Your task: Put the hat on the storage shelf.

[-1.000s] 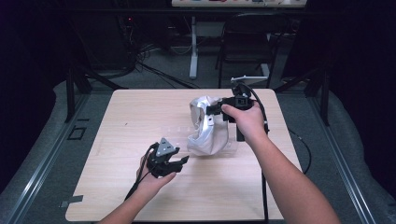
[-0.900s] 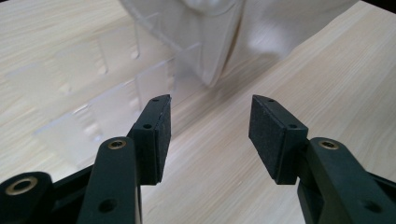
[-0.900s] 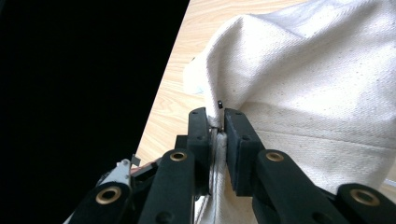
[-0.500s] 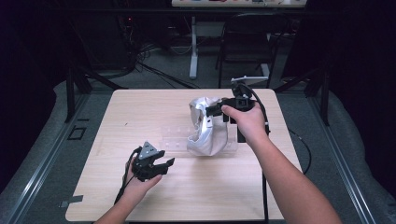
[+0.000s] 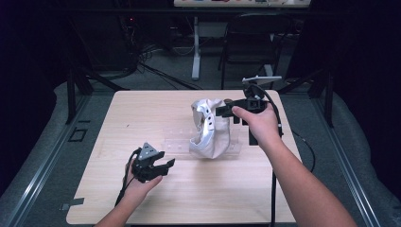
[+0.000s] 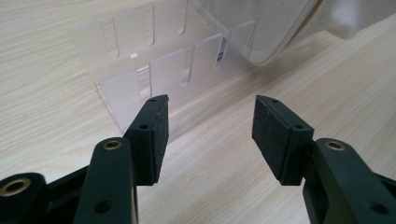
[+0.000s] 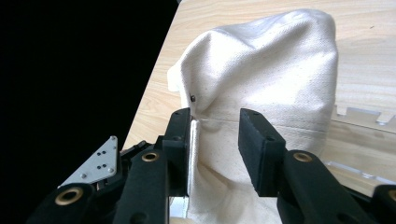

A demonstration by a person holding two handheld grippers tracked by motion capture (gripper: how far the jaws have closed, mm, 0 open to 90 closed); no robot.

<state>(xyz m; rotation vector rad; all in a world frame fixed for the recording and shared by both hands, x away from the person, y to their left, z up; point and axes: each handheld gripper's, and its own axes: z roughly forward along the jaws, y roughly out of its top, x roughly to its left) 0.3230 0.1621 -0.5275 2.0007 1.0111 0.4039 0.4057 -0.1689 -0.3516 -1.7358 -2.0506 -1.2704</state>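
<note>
Since the earlier picture the left claw (image 5: 163,165) has drawn back toward the person's near-left part of the worktop (image 5: 118,113), away from the cloth bag (image 5: 210,127), and the right claw (image 5: 222,111) has just been opening its jaws at the bag's top edge.

In the high view, the cream bag stands slumped a little right of the worktop's middle, its mouth turned to the left with a clear stiff sheet showing in the opening. A clear slotted rack (image 5: 177,144) lies flat on the wood just to the left of the bag's foot. The right claw reaches the bag's upper rim from the right side; the left claw rests low over the wood, well apart from the bag, pointing toward the rack.

In the left gripper view, the left claw (image 6: 208,135) stands open with nothing between its pads, bare wood under them. The clear rack (image 6: 154,60) lies just ahead, and the bag's clear sheet (image 6: 261,28) overhangs its far end.

In the right gripper view, the right claw (image 7: 215,140) stands parted around the bag (image 7: 275,70): the edge of the clear sheet lies against the left pad, while the right pad is off the cloth.
</note>
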